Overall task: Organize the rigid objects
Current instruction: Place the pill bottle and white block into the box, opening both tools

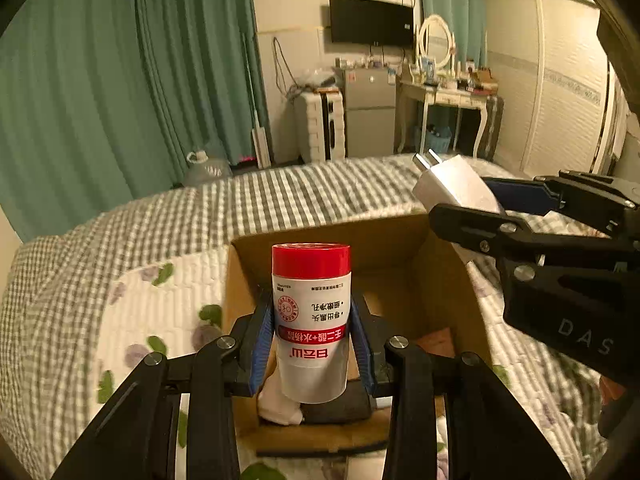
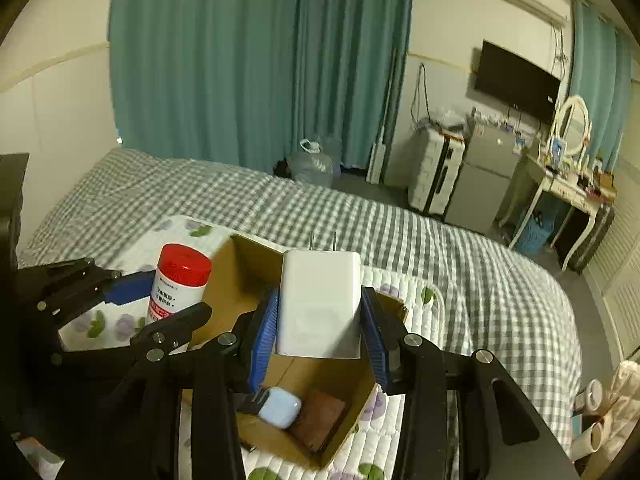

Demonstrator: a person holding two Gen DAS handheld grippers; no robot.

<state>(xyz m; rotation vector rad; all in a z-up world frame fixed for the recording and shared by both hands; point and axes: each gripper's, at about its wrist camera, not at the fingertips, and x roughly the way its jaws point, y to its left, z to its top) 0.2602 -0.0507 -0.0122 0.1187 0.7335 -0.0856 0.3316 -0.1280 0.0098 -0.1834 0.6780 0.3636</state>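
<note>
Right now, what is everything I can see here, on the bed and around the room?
Bottle: one, white with red cap, held above the box.
Charger plug: one, white, held above the box.
Cardboard box: one, brown, open, on the bed.
Small case: one, pale blue, inside the box.
Flat brown item: one, inside the box.
Bed cover: grey-white check.
Curtains: teal, back wall.
TV: one, black, wall-mounted.
Suitcase: one, white, by the wall.
Left hand-held gripper: black, blue pads, gripping the bottle.
Right hand-held gripper: black, blue pads, gripping the plug.

bed [image 2: 460, 248] (checked) bears cardboard box [image 2: 240, 276]
</note>
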